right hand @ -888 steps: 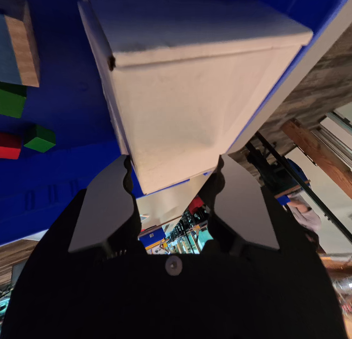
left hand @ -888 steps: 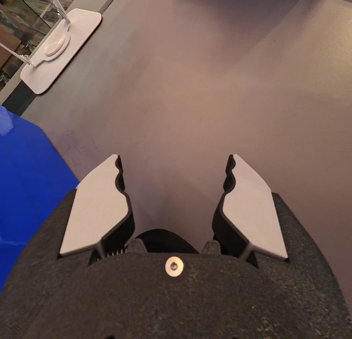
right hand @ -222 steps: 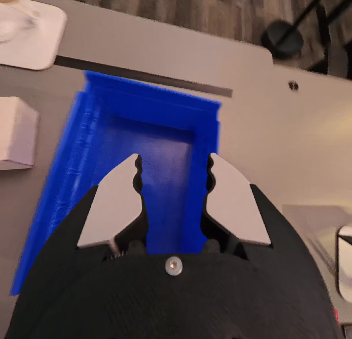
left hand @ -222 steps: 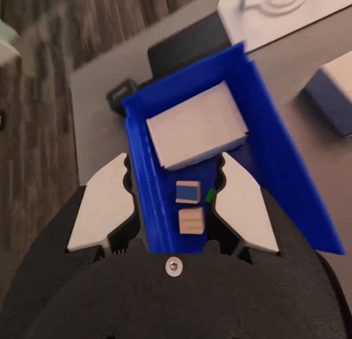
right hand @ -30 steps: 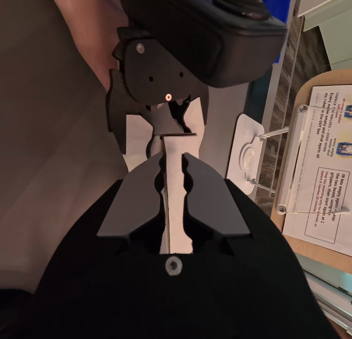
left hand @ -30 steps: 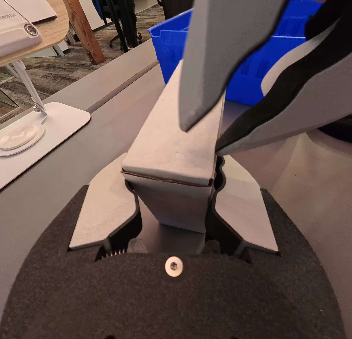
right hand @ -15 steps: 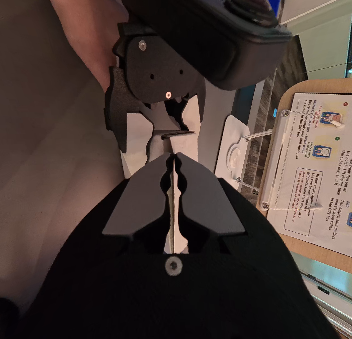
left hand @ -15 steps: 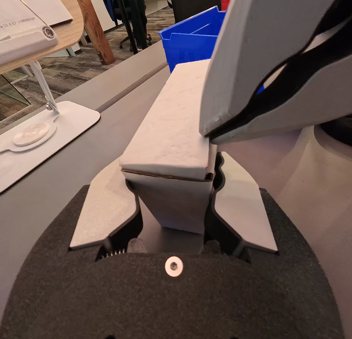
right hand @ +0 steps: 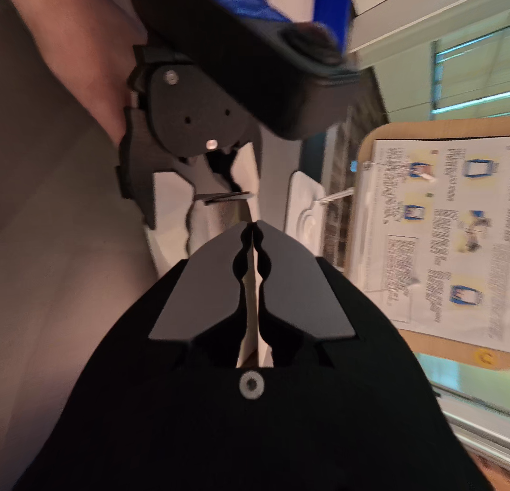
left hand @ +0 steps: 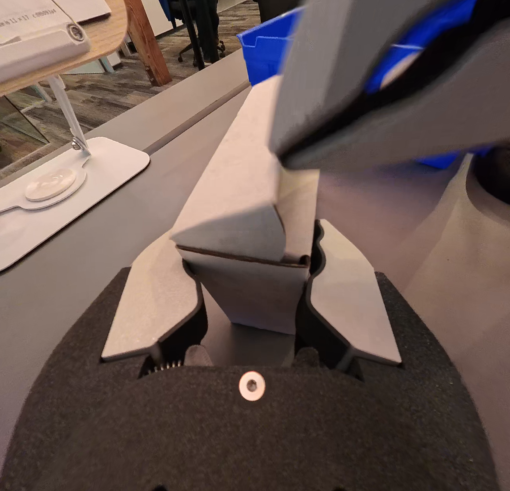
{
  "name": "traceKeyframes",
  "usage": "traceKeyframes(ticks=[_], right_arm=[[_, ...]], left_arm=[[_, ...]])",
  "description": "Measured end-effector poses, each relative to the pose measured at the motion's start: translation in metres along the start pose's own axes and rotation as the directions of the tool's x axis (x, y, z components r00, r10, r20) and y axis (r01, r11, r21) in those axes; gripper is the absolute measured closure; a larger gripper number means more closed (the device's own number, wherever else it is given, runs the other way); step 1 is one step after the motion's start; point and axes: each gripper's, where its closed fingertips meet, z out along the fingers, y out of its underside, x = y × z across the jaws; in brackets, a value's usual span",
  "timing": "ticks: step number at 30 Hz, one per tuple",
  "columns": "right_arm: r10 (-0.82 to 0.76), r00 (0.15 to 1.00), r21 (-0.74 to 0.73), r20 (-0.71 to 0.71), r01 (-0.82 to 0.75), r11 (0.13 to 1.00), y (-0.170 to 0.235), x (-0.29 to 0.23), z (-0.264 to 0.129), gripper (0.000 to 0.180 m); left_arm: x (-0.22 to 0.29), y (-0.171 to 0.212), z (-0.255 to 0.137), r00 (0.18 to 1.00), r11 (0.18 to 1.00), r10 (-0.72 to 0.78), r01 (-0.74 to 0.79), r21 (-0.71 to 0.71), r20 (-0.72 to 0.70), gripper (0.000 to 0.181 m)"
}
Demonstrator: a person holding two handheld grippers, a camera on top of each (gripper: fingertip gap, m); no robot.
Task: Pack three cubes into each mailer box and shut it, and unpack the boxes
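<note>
A: Start with the left wrist view. What is your left tool [left hand: 249,245] doing?

B: Your left tool is pinching the near end of the white mailer box [left hand: 242,201], one finger on each side wall. The box runs straight ahead of the tool along the grey surface [left hand: 116,201]. Its lid is lifted on the right side, so the flap stands tilted above the box wall.

A: And above it?

B: Your right tool [left hand: 278,151] comes in from the upper right, blurred, its tips pressed together on the raised right edge of the lid. Beyond the far end of the box stands a blue bin [left hand: 265,52]. Ahead and to the left of your tool a white stand base [left hand: 82,174] rests on the surface.

A: Now the right wrist view.

B: Your right tool [right hand: 252,225] is pressed nearly together, pinching a thin white edge of the mailer box [right hand: 251,298] that runs up between its fingers. Straight ahead, your left tool [right hand: 218,201] faces you, gripping the box end, with a hand [right hand: 91,71] behind it at the upper left. To the right of your tool a printed instruction sheet [right hand: 441,229] sits on a wooden board [right hand: 414,129]; the white stand base [right hand: 303,209] lies between it and the box. The cubes cannot be seen in either view
</note>
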Motion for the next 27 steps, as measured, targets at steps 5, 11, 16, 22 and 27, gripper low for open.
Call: traceKeyframes(ticks=[5, 11, 16, 22, 27], right_arm=[[0.116, 0.993, 0.07, -0.01, -0.115, 0.991, 0.001, 0.015, -0.014, 0.178], [0.168, 0.986, -0.057, 0.023, -0.166, 0.984, 0.05, 0.016, -0.023, 0.158], [0.236, 0.965, -0.13, 0.115, -0.221, 0.967, 0.076, 0.005, -0.03, 0.167], [0.353, 0.894, -0.128, 0.276, -0.33, 0.935, 0.067, -0.011, -0.056, 0.175], [0.463, 0.773, -0.16, 0.433, -0.439, 0.884, 0.057, -0.029, -0.071, 0.176]], left_arm=[[0.009, -0.003, 0.0, 0.998, 0.998, 0.061, -0.061, 0.005, -0.001, 0.101], [0.011, -0.003, -0.002, 0.997, 0.998, 0.068, -0.068, 0.007, -0.036, 0.101], [0.021, -0.005, -0.005, 0.984, 0.985, 0.173, -0.171, 0.034, -0.047, 0.101], [0.035, -0.006, -0.01, 0.9, 0.9, 0.435, -0.435, 0.035, -0.005, 0.102], [0.036, 0.002, -0.013, 0.712, 0.715, 0.699, -0.699, -0.029, 0.062, 0.102]])
